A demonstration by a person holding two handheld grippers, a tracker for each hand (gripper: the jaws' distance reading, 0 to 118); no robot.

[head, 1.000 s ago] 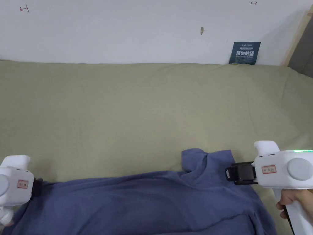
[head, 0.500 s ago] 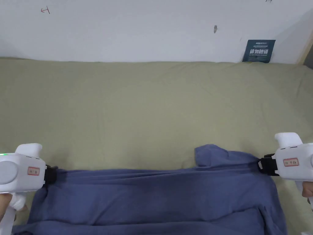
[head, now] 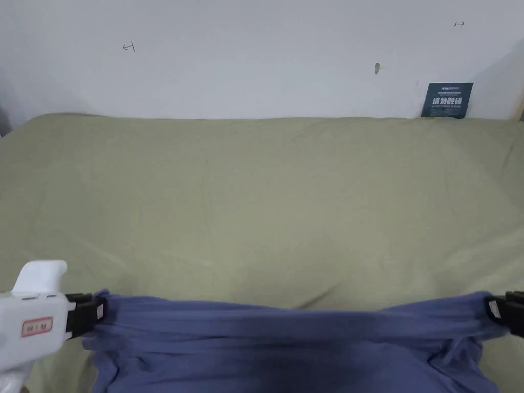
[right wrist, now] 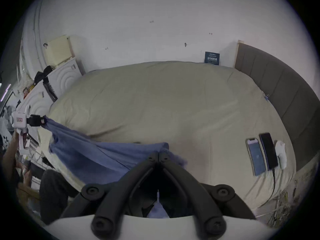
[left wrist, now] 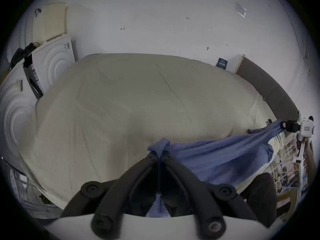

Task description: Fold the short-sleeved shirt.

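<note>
Two grippers hold one blue short-sleeved shirt stretched taut over the near edge of a bed covered in an olive-beige sheet; white wall behind, grey headboard at right. Shirt: long axis runs left-right, top edge pulled into a nearly straight band between the jaws, slightly sagging mid-span, rest of the fabric draping down toward the near side. Left gripper: jaws closed tight on a bunched corner of the shirt at its left end; cloth passes between the jaw tips in the left gripper view. Right gripper: jaws likewise pressed together on the right end, fabric pinched at the tips. Two phones lie side by side on the sheet, right of the shirt, well apart from it. Small dark sign leans against the wall, far right.
</note>
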